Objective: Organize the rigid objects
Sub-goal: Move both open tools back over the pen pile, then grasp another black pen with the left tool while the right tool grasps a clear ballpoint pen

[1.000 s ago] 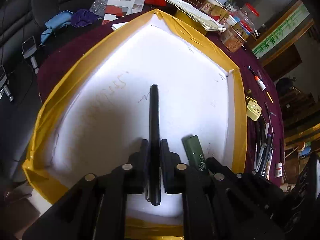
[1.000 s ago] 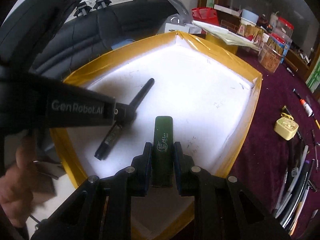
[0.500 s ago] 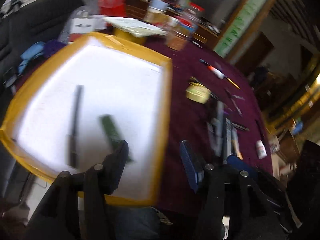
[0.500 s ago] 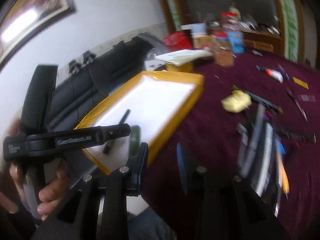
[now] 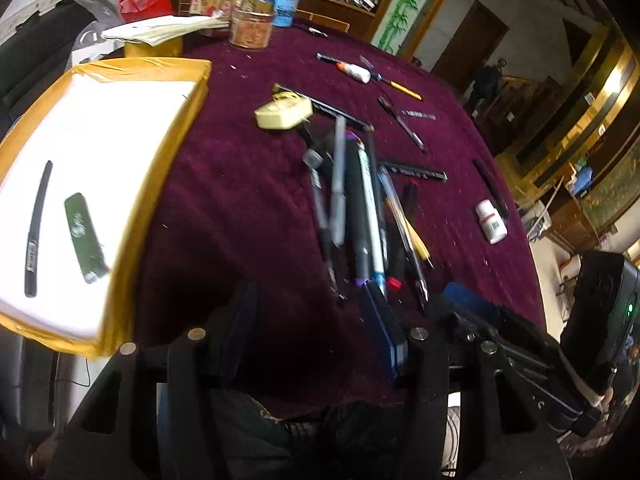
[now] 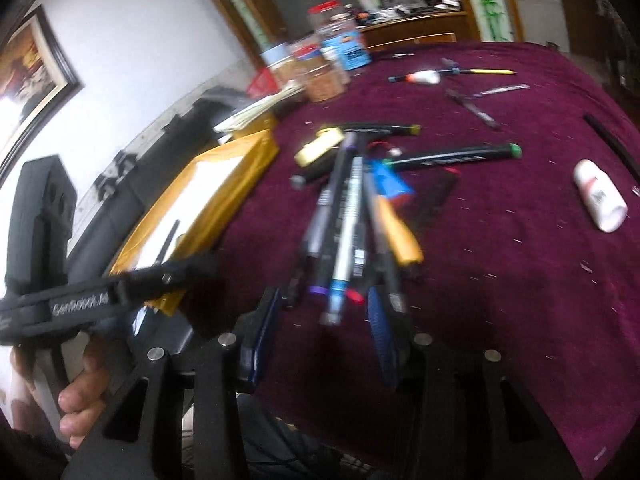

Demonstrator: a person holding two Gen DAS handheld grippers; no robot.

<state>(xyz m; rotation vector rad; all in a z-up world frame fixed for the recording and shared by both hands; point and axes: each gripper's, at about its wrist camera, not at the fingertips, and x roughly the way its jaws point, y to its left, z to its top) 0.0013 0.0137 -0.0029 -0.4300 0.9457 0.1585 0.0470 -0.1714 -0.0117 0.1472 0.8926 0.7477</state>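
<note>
A white tray with a yellow taped rim (image 5: 160, 184) lies at the left of the maroon table. In it lie a black pen (image 5: 38, 224) and a dark green lighter (image 5: 84, 236), side by side. A pile of pens and markers (image 5: 360, 208) lies on the cloth right of the tray; it also shows in the right wrist view (image 6: 352, 216). My left gripper (image 5: 312, 324) is open and empty near the table's front edge, just short of the pile. My right gripper (image 6: 324, 328) is open and empty, its fingertips at the near end of the pile.
A yellow tape measure (image 5: 284, 114), a white bottle (image 5: 491, 222), a glue stick (image 5: 354, 72), combs and loose pens lie scattered on the cloth. Jars (image 5: 252, 20) and papers (image 5: 160, 30) stand at the far edge. A black sofa (image 6: 132, 184) is left of the tray.
Both grippers let go: the pen and the lighter now lie in the tray. Both grippers opened and swung right, from over the tray to the pen pile.
</note>
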